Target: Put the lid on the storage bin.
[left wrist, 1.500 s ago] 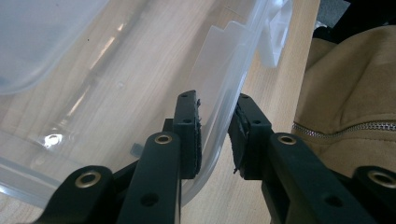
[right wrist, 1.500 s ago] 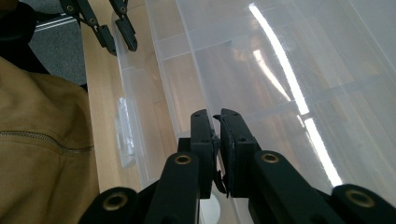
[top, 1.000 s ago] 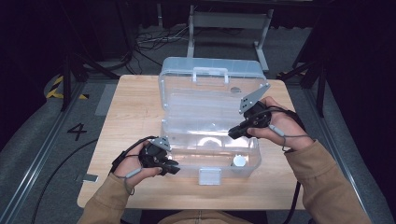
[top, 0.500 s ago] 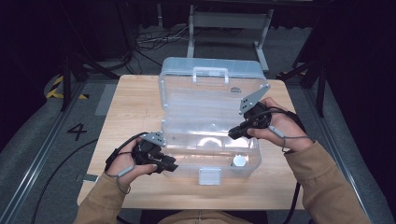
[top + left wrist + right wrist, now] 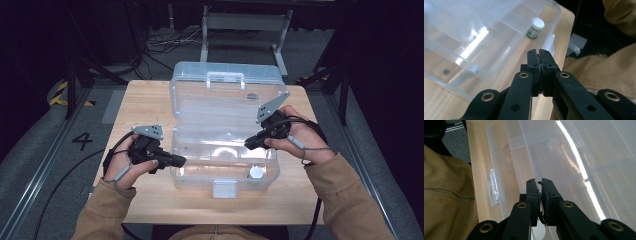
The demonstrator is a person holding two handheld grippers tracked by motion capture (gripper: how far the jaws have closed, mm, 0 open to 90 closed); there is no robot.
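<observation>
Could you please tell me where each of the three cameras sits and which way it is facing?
High view: above the person's side, looking forward and down on the wooden table and open clear box; both forearms, left gripper and right gripper show.
Left gripper view: rides the left gripper, looking across the box to a small white-capped bottle; shut jaws and a tan sleeve show.
Right gripper view: rides the right gripper, looking down into the box; shut jaws, tan clothing.
Shared: high and left gripper views both show the bottle.
</observation>
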